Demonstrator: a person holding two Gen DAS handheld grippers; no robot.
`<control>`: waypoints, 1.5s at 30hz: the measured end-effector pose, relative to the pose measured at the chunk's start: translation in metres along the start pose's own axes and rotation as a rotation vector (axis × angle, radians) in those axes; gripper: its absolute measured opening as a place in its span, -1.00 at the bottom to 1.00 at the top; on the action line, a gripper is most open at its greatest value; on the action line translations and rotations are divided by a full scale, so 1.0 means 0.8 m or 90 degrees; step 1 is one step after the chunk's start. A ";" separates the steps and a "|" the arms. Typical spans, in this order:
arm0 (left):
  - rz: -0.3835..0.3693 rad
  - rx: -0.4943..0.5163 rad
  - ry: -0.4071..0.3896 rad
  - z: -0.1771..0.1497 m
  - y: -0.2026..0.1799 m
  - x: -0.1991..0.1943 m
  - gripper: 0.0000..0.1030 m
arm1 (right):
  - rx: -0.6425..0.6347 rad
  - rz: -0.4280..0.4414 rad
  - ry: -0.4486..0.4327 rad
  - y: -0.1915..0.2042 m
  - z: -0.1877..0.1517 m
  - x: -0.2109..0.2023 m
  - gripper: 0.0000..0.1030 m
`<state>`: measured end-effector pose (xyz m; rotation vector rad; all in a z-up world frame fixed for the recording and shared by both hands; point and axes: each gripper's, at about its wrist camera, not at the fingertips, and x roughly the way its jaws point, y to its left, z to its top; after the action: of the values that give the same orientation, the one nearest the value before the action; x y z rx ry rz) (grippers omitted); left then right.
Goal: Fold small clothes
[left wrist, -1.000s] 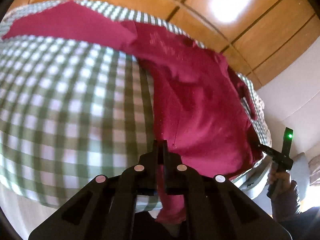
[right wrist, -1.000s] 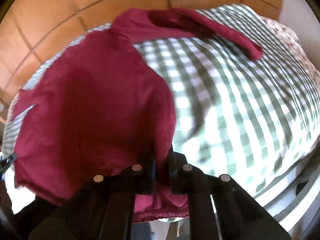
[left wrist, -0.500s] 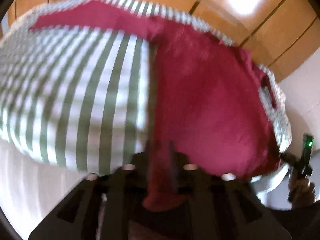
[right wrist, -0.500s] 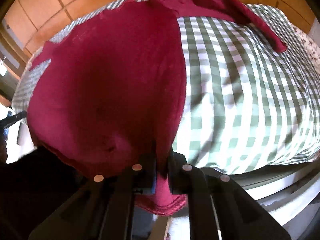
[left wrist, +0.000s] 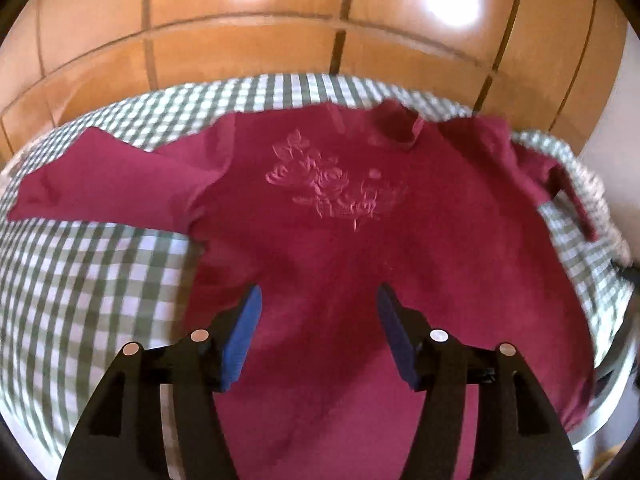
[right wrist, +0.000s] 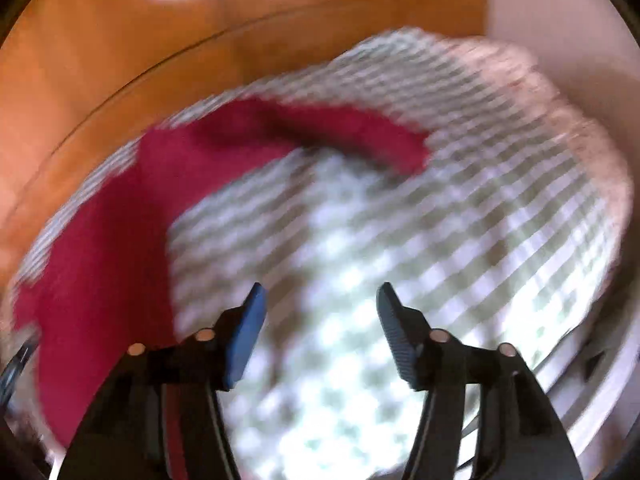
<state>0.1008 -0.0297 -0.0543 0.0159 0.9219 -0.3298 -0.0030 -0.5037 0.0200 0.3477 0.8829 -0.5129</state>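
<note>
Maroon shirt (left wrist: 360, 264) lies spread face-up on the checked bedcover (left wrist: 88, 288), hem at its near edge. We've got the left gripper (left wrist: 318, 300) and right gripper (right wrist: 320, 300) both wide apart, holding nothing, so we reckon folding in a sleeve (left wrist: 104, 180) comes next.

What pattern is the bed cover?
Green and white checks on the cover, clearest in the left wrist view.
</note>
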 end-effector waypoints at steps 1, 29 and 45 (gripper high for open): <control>-0.002 0.000 0.012 0.000 0.000 0.009 0.14 | -0.010 -0.021 -0.017 -0.004 0.014 0.008 0.36; 0.058 -0.001 0.002 0.031 0.003 0.086 0.28 | -0.170 -0.303 0.027 -0.089 0.220 0.129 -0.91; 0.060 0.000 0.002 0.029 0.002 0.093 0.43 | 0.299 0.137 0.055 -0.143 0.070 0.150 -0.07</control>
<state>0.1611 -0.0518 -0.0983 0.0597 0.9208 -0.2420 0.0326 -0.6590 -0.0520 0.8898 0.7913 -0.5055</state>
